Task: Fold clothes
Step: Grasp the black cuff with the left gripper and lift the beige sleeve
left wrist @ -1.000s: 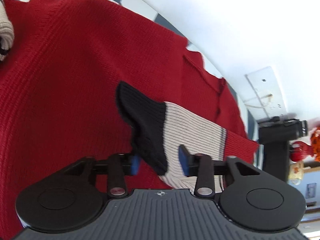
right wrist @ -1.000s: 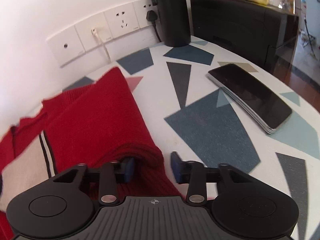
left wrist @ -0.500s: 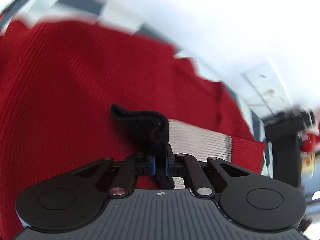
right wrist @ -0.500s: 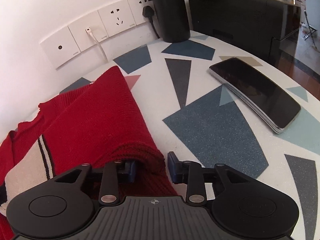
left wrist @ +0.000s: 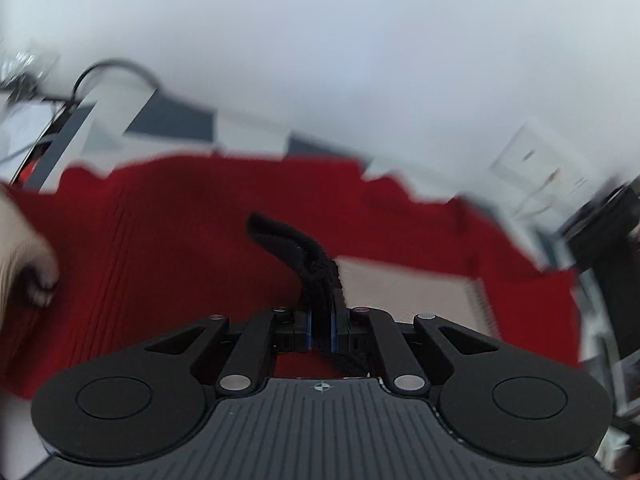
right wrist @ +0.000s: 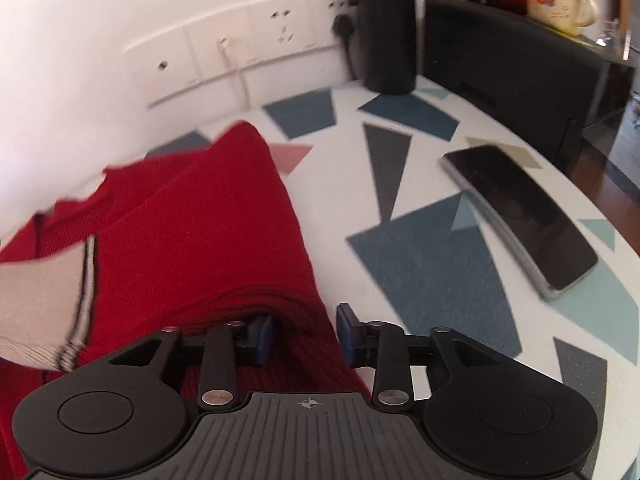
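A red knit sweater (left wrist: 180, 240) lies spread on the table, with a sleeve that turns cream (left wrist: 408, 292) and ends in a black cuff (left wrist: 296, 248). My left gripper (left wrist: 320, 326) is shut on the black cuff and holds it up off the sweater body. In the right wrist view the sweater (right wrist: 192, 232) lies folded over at its edge, with the cream sleeve part (right wrist: 36, 292) at the left. My right gripper (right wrist: 304, 328) is open, its jaws either side of a fold of red knit at the sweater's edge.
A white tabletop with blue and grey shapes (right wrist: 432, 264) carries a black phone (right wrist: 520, 216) at the right. A black cylinder (right wrist: 384, 24), wall sockets (right wrist: 240, 52) and a black box (right wrist: 520, 64) with a mug (right wrist: 556, 0) stand at the back.
My left gripper closed on the black cuff and lifted it, tilting the view up toward the wall. My right gripper stayed open around the sweater's edge and shifted only slightly.
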The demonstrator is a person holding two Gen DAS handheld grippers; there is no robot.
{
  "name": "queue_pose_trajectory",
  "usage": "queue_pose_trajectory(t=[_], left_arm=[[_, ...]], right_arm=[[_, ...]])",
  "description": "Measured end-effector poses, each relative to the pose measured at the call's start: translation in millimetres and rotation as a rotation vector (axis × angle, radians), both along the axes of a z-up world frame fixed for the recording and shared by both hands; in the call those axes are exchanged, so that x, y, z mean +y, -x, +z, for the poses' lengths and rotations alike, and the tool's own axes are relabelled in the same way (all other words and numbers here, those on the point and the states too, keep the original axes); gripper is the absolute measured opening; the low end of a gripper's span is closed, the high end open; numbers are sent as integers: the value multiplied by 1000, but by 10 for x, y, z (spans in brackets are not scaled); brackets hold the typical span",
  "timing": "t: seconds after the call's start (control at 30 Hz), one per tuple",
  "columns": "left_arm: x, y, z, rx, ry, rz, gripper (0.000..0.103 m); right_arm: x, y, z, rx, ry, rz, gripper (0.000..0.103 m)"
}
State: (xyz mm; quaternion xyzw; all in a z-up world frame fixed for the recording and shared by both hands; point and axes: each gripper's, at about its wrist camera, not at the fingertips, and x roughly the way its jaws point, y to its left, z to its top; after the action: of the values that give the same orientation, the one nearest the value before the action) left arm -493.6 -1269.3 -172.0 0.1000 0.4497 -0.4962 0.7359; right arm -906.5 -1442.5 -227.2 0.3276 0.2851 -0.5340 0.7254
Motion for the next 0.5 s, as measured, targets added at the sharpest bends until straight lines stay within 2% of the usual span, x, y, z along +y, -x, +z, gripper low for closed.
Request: queue_pose_trajectory(t=[0.07, 0.17, 0.23, 0.27, 0.3, 0.33, 0.37, 0.4, 0.5], left_arm=[[104, -18, -157, 11, -22, 3, 9], [101, -9, -112, 2, -28, 2, 10], [47, -8, -89, -2, -46, 0, 18], [56, -6, -63, -6, -42, -14, 22], [68, -5, -37, -10, -38, -28, 36], [79, -3, -10, -14, -34, -42, 63], [154, 8, 45, -51, -23, -26, 77], [231, 19, 100, -89, -12, -9, 87], [583, -71, 203, -99, 11, 63, 87]], right_arm=[[67, -28, 70, -1, 20, 28, 44], [168, -70, 174, -3, 49, 70, 52], [236, -98, 243, -5, 68, 98, 61], [254, -128, 288, -3, 87, 107, 63], [257, -171, 286, -2, 90, 107, 65], [258, -216, 272, -2, 89, 105, 68], [258, -261, 258, -1, 88, 103, 70], [259, -305, 244, -1, 87, 101, 77], [260, -440, 201, 0, 84, 94, 78]])
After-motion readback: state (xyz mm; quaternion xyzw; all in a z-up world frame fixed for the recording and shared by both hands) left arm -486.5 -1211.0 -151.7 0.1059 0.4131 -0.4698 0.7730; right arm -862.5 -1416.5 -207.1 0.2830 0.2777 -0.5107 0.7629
